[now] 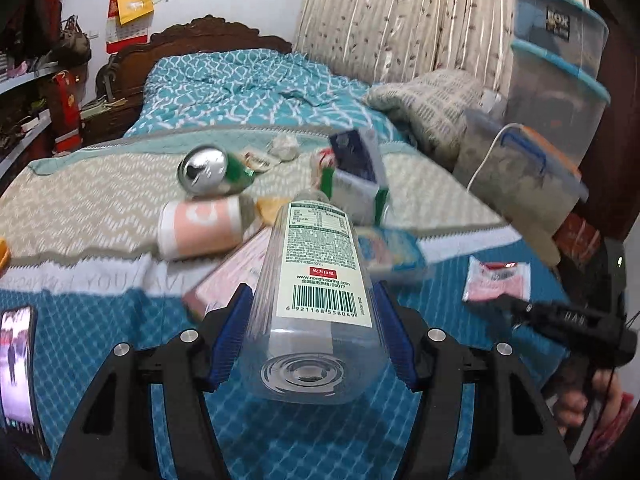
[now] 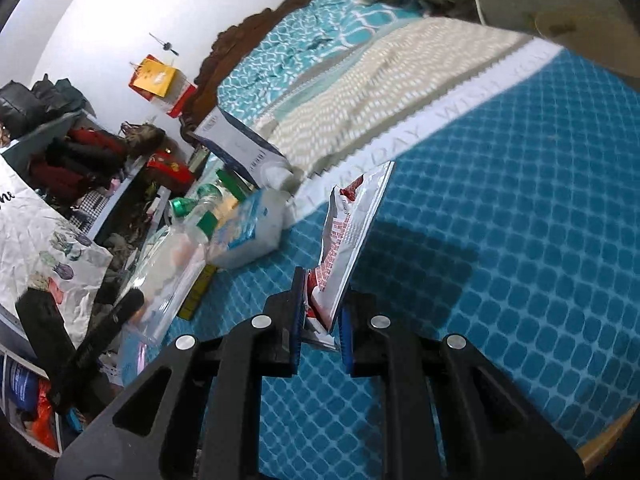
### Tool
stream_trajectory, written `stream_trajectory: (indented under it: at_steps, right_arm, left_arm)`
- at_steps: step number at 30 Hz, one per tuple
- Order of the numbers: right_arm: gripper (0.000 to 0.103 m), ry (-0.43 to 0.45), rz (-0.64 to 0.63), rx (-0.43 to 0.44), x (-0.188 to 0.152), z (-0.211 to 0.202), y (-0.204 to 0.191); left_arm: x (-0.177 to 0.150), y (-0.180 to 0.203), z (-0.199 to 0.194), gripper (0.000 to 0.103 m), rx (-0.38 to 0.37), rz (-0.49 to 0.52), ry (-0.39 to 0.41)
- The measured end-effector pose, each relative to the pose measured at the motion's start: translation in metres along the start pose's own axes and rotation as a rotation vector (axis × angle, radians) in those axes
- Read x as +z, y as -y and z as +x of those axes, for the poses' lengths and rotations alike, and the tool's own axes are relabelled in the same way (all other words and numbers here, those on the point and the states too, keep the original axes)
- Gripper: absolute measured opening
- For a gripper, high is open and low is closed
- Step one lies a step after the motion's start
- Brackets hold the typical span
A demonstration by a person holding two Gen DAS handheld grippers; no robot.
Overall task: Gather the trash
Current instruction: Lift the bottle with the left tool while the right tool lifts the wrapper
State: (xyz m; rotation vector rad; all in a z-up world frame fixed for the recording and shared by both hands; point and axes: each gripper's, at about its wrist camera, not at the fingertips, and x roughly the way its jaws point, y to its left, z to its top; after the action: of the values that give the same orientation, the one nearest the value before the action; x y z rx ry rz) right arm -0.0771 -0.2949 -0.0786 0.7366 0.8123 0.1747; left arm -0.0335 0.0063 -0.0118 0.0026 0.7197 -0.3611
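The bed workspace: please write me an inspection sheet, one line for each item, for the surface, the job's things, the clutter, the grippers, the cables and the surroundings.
Surface: bed with teal diamond-pattern quilt and beige zigzag blanket.
Job's things: clear plastic water bottle; red-and-silver foil wrapper; silver drink can, pink-and-white paper cup, blue-and-white carton lying on the bed.
Clutter: lit smartphone on the quilt.
Grippers: left gripper shut on the bottle; right gripper shut on the wrapper.
Cables: white cable by the storage boxes.
Surroundings: stacked clear plastic storage boxes, striped curtain, carved wooden headboard.
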Motion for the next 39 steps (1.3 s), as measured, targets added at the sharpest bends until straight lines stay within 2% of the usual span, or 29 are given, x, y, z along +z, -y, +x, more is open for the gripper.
stream_trajectory:
  at_steps: [5,6,7,10,13,18,20,21,23,27,29,31,34,39]
  right_arm:
    - [0.018,-0.02,-0.005,-0.011,-0.012,0.004,0.002]
    - [0.018,-0.022,-0.008,-0.015,-0.012,0.005,0.001]
    - [0.018,-0.023,-0.01,-0.018,-0.015,0.005,0.002]
    - [0.021,-0.039,-0.008,-0.025,-0.017,0.009,0.001]
    - [0.021,-0.06,0.008,-0.027,-0.019,0.014,0.003]
    - [0.021,-0.074,0.026,-0.028,-0.02,0.021,0.004]
    - [0.021,-0.074,0.028,-0.024,-0.02,0.022,0.004]
    - [0.021,-0.073,0.029,-0.023,-0.019,0.023,0.004]
    - [0.023,-0.071,0.032,-0.016,-0.019,0.024,0.004]
    - [0.032,-0.069,0.023,0.001,-0.019,0.022,0.004]
    - [0.041,-0.061,0.013,0.005,-0.017,0.02,0.002]
    - [0.056,-0.04,-0.006,-0.004,-0.017,0.016,0.0]
    - [0.058,-0.005,-0.048,-0.045,-0.016,0.01,-0.002]
    - [0.058,-0.002,-0.027,-0.037,-0.013,0.009,0.008]
  left_arm:
    - [-0.016,0.011,0.001,0.06,0.053,0.093,0.001]
    - [-0.018,0.014,0.004,0.065,0.056,0.111,-0.01]
    - [-0.019,0.015,0.009,0.075,0.052,0.116,-0.026]
    - [-0.02,0.015,0.023,0.08,0.046,0.11,-0.071]
    - [-0.02,0.017,0.036,0.08,0.064,0.114,-0.107]
    - [-0.022,0.016,0.048,0.078,0.051,0.097,-0.151]
    - [-0.023,0.013,0.049,0.07,0.056,0.089,-0.156]
    - [-0.022,0.012,0.051,0.063,0.059,0.086,-0.162]
    - [-0.022,0.009,0.052,0.062,0.041,0.072,-0.167]
    - [-0.022,0.002,0.045,0.062,0.006,0.039,-0.16]
    - [-0.021,-0.001,0.038,0.062,-0.017,0.022,-0.152]
    - [-0.021,-0.006,0.028,0.062,-0.035,0.009,-0.136]
    - [-0.022,-0.013,0.011,0.061,-0.066,-0.013,-0.109]
    - [-0.019,-0.014,-0.008,0.061,-0.115,-0.039,-0.074]
